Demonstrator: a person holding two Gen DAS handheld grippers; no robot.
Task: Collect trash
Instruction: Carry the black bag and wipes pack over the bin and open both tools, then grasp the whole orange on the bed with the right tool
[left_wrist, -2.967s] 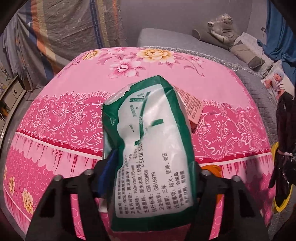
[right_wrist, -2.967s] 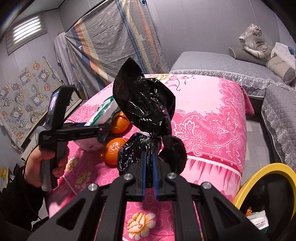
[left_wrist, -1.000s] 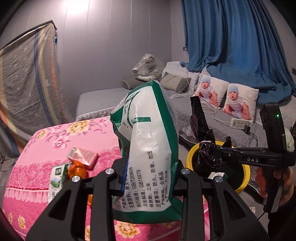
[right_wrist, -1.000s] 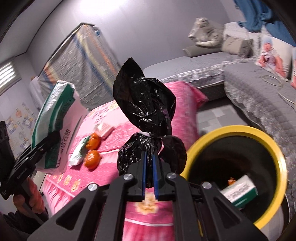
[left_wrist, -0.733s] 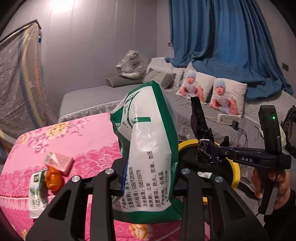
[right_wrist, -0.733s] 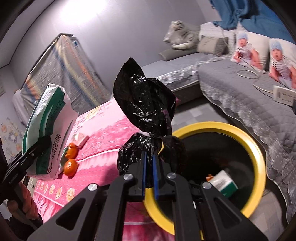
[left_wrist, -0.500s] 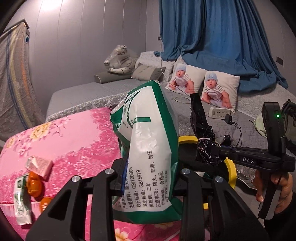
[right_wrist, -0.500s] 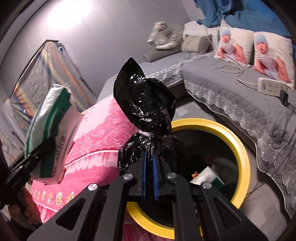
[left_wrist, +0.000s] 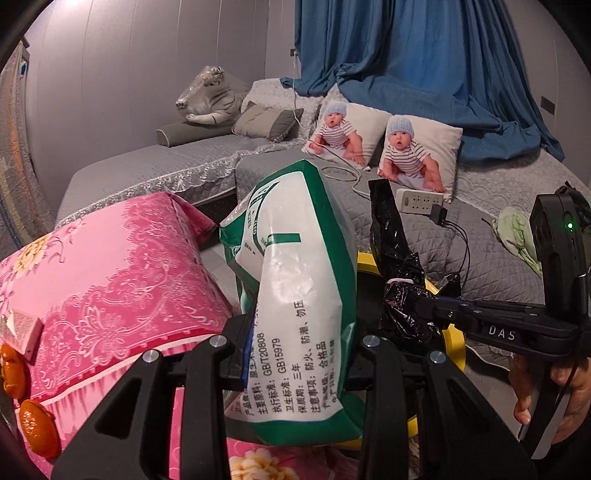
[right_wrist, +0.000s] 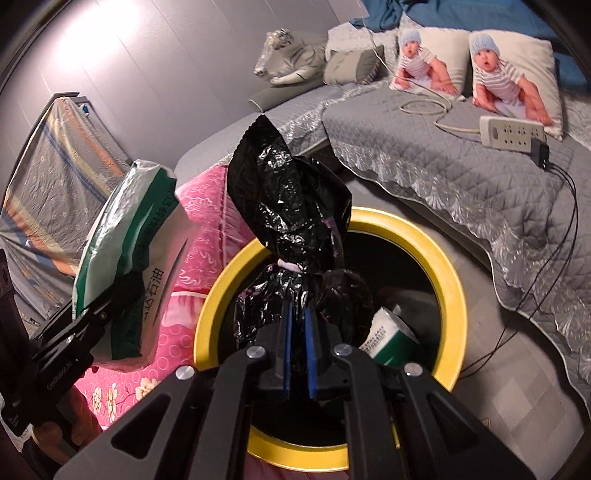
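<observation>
My left gripper (left_wrist: 295, 343) is shut on a green and white tissue pack wrapper (left_wrist: 299, 295), held up beside the pink table; it also shows in the right wrist view (right_wrist: 125, 258). My right gripper (right_wrist: 297, 332) is shut on a knotted black plastic bag (right_wrist: 291, 206), held over the yellow-rimmed bin (right_wrist: 458, 295). The same bag (left_wrist: 399, 280) and bin rim (left_wrist: 452, 339) show in the left wrist view. A green and white carton (right_wrist: 391, 336) lies inside the bin.
The pink floral table (left_wrist: 110, 266) carries two oranges (left_wrist: 37, 428) and a small pink packet (left_wrist: 22, 328). A grey sofa (right_wrist: 461, 166) with baby-print pillows (left_wrist: 417, 155), a power strip (right_wrist: 511, 131) and a plush tiger (left_wrist: 208, 96) stands behind.
Both grippers have swung from the pink table towards the bin. The black bag now hangs right over the bin opening, and the tissue wrapper has come close beside it.
</observation>
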